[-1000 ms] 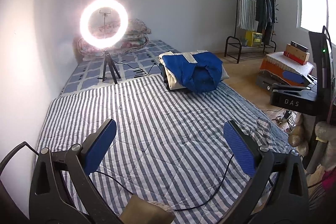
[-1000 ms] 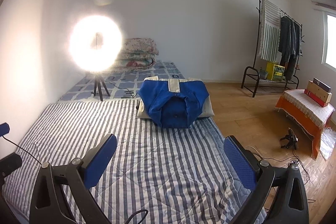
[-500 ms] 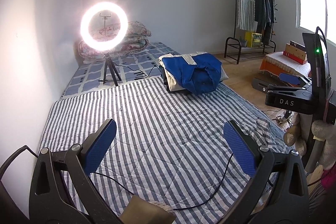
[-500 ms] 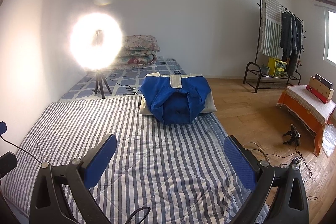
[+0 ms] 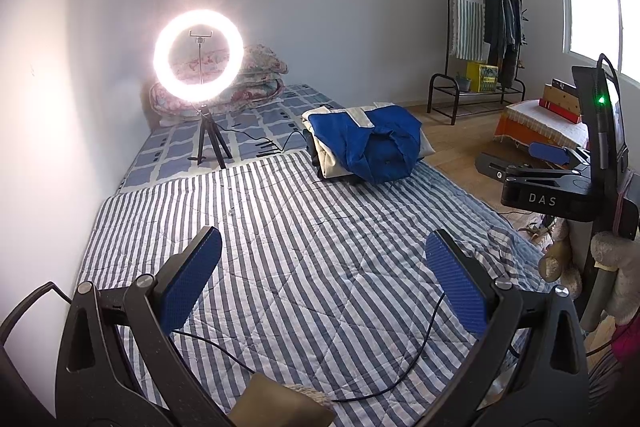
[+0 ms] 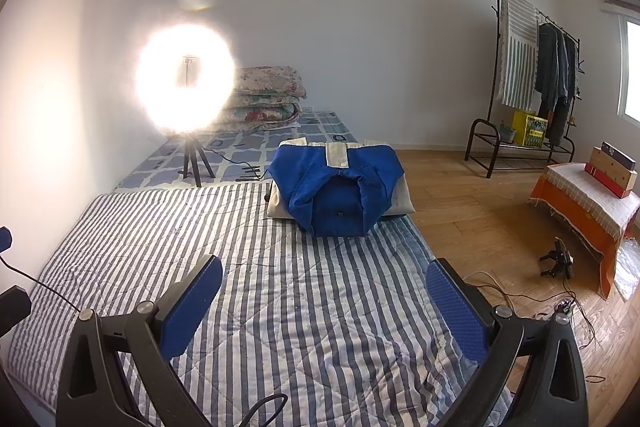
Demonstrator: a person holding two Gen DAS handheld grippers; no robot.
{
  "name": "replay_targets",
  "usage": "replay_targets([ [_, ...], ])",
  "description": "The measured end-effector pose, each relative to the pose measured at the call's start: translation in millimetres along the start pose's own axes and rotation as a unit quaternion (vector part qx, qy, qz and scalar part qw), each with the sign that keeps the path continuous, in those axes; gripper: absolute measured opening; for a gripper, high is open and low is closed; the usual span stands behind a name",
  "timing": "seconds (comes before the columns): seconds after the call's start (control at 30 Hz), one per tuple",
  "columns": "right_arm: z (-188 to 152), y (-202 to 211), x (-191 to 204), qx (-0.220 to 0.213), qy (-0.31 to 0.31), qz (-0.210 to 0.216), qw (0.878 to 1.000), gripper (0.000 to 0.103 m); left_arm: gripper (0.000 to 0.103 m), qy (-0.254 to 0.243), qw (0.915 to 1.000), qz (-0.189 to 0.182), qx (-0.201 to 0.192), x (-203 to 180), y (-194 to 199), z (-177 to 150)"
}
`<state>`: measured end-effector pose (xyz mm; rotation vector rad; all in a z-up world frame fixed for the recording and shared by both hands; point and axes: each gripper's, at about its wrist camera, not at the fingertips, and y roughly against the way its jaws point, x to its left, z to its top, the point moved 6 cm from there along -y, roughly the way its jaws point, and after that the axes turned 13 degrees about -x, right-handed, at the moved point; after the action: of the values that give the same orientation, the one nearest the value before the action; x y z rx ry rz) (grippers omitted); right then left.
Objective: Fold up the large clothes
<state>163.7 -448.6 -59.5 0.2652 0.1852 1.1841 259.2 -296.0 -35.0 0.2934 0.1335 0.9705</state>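
A folded blue garment with cream trim (image 5: 372,143) (image 6: 336,187) lies on a stack of folded cream clothes at the far end of the striped quilt (image 5: 300,247) (image 6: 280,287). My left gripper (image 5: 324,283) hovers open over the near part of the quilt, well short of the stack, with nothing between its blue pads. My right gripper (image 6: 326,307) is also open and empty above the quilt. In the left wrist view the right gripper's body, marked DAS (image 5: 560,183), shows at the right edge.
A lit ring light on a tripod (image 5: 199,67) (image 6: 186,83) stands behind the quilt, with folded floral bedding (image 6: 268,95) by the wall. A black cable (image 5: 360,387) crosses the near quilt. A clothes rack (image 6: 532,75), an orange-covered table with boxes (image 6: 588,195) and floor cables (image 6: 560,295) are at the right.
Both wrist views have tilted and shifted slightly; the blue stack sits a little lower in each view. Both grippers have stayed open and empty.
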Motion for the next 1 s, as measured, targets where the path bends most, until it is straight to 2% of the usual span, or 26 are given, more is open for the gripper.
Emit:
replay_targets([
  [1.0, 1.4, -0.2, -3.0, 0.0, 0.0, 0.009, 1.0, 0.103, 0.103, -0.007, 0.9999, 0.006, -0.005, 1.6, 4.7, 1.4],
])
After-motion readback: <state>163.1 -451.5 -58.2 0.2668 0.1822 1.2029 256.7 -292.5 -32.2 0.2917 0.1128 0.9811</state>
